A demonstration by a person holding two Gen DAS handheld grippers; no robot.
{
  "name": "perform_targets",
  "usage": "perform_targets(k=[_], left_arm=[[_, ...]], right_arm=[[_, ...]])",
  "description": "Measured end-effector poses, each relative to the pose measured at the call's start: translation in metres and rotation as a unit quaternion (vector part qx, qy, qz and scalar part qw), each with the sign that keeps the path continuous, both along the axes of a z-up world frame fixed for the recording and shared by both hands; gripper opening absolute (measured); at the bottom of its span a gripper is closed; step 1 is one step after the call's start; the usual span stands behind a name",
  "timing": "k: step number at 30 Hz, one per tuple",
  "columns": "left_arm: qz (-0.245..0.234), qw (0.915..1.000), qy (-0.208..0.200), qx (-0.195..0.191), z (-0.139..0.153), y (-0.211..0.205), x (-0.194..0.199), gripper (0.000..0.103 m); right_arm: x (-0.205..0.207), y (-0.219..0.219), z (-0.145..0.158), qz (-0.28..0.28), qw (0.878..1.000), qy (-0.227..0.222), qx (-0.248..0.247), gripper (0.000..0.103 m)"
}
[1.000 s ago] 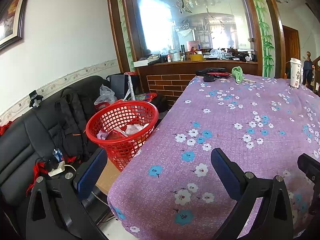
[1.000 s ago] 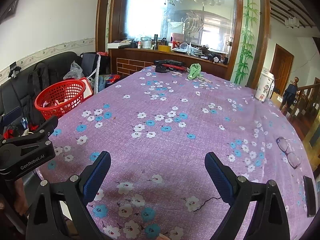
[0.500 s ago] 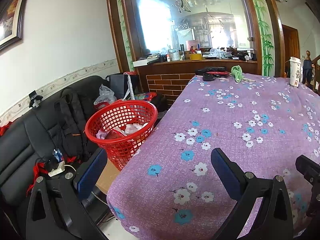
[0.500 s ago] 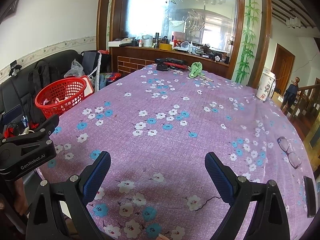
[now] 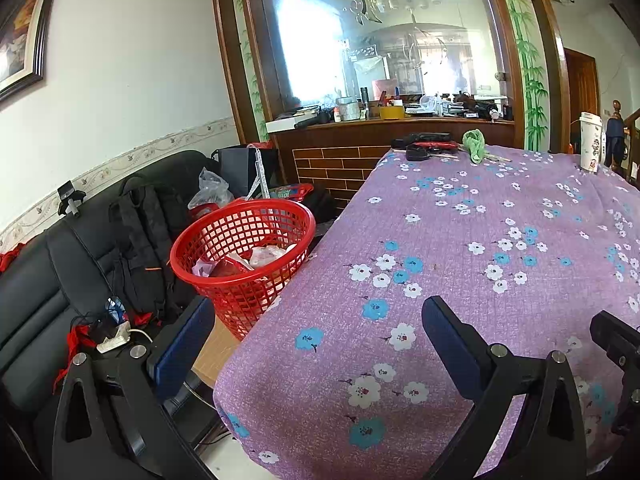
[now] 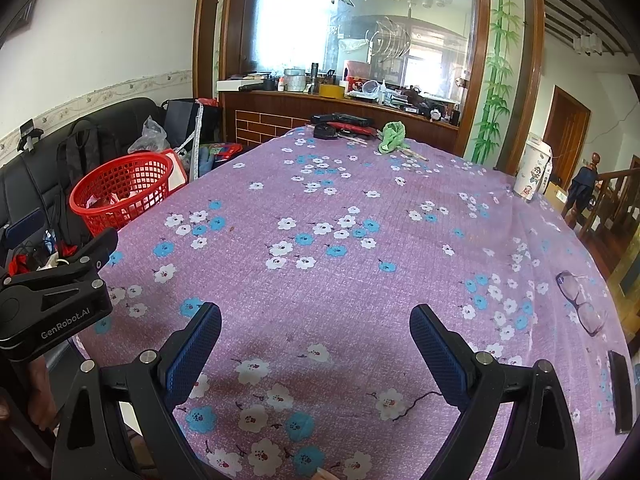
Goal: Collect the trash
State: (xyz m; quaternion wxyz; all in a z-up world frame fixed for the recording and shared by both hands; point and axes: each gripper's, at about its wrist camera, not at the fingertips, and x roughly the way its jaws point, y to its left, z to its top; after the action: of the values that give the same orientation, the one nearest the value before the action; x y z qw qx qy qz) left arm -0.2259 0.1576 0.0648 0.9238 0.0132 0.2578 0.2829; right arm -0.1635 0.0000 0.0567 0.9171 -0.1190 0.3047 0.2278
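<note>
My left gripper point(image 5: 316, 344) and right gripper point(image 6: 316, 338) stay spread wide and empty over the purple flowered bench point(image 6: 360, 240), the red plastic mesh basket point(image 5: 244, 256) barely shifted.

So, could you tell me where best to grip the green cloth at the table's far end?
Probably pinch the green cloth at its raised, bunched upper end, coming from above: it lies crumpled in a soft heap on the table, so the high folds offer the easiest bite.

Left claw point(image 5: 316, 344) spread wide, empty, over near corner of surface point(image 5: 500, 288) with purple floral cloth. Red basket point(image 5: 244, 252) beside surface's left edge, trash point(image 5: 256, 260) inside. Black sofa point(image 5: 36, 292) behind basket. Green cloth point(image 5: 475, 147) at far end.
</note>
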Motion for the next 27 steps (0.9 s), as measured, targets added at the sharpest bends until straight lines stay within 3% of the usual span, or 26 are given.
perform_targets(k=[27], left_arm=[[-0.019, 0.9995, 0.026, -0.001, -0.013, -0.007, 0.011, 0.103]], right_arm=[[0.009, -0.007, -0.009, -0.014, 1.000, 0.021, 0.006, 0.097]])
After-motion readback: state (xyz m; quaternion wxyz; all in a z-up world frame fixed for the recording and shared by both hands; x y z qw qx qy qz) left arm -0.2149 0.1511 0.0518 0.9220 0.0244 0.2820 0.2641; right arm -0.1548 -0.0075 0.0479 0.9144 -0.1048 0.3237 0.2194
